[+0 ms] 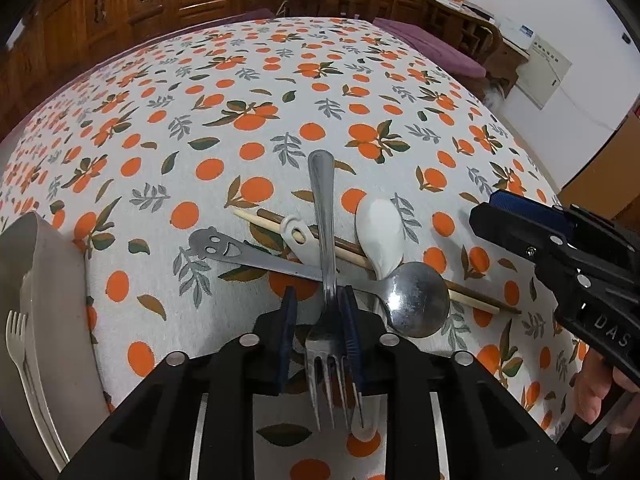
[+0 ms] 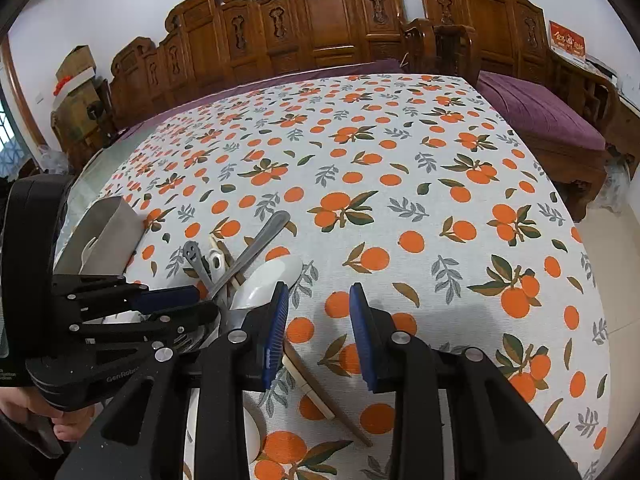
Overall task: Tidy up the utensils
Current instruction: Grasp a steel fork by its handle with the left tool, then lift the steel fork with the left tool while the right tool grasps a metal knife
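A metal fork (image 1: pixel 325 216) lies on top of a pile of utensils on the orange-print tablecloth. Its neck sits between the blue pads of my left gripper (image 1: pixel 320 316), with a thin gap showing beside the left pad. Under the fork lie a metal spoon (image 1: pixel 416 300) with a smiley handle, a white ceramic spoon (image 1: pixel 380 236), a second white spoon handle (image 1: pixel 298 236) and a pair of chopsticks (image 1: pixel 476 300). My right gripper (image 2: pixel 318 292) hovers open just right of the pile with nothing between its pads. The chopstick ends (image 2: pixel 320 392) lie below it.
A grey tray (image 1: pixel 60 280) at the table's left edge holds a white plastic fork (image 1: pixel 18 340). Carved wooden chairs (image 2: pixel 320 12) and a purple-cushioned bench (image 2: pixel 540 116) ring the table. The cloth (image 2: pixel 400 160) stretches far and right of the pile.
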`<state>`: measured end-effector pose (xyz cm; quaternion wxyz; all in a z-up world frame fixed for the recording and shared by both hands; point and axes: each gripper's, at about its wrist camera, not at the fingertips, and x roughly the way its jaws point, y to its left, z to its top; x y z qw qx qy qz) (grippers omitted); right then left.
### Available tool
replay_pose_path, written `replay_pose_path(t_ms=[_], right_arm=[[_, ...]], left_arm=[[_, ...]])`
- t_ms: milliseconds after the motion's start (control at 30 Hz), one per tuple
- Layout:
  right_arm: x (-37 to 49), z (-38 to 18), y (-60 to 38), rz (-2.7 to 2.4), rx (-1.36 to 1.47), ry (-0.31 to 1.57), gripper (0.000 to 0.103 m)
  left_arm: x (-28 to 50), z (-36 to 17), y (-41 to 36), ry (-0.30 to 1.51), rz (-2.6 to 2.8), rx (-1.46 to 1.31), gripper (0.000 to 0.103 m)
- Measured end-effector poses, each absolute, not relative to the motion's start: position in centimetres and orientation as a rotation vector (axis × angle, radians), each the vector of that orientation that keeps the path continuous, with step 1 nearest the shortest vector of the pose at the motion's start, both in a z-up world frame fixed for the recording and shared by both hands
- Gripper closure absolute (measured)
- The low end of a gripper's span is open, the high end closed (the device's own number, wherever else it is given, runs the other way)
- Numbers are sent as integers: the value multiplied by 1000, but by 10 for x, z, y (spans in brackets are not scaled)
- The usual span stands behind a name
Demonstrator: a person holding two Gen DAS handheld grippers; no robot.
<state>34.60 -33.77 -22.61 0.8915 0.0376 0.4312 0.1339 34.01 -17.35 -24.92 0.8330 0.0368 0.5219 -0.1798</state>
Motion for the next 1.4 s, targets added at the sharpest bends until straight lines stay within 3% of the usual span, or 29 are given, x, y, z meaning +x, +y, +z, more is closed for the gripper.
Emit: replay_pose_path(t_ms=[67, 467, 1000, 1400], right_arm=[[346, -227, -338, 279, 81, 895, 69], [346, -228, -336, 281, 78, 899, 69], [347, -230, -322, 316, 50, 905, 69], [348, -232, -318, 316, 38, 912, 69]], left_arm=[[341, -249, -175, 1110, -380, 81, 92], [344, -250, -177, 1106, -366, 118, 94], [298, -211, -148, 986, -379, 160, 96], [300, -249, -153, 1054, -357, 252, 95]])
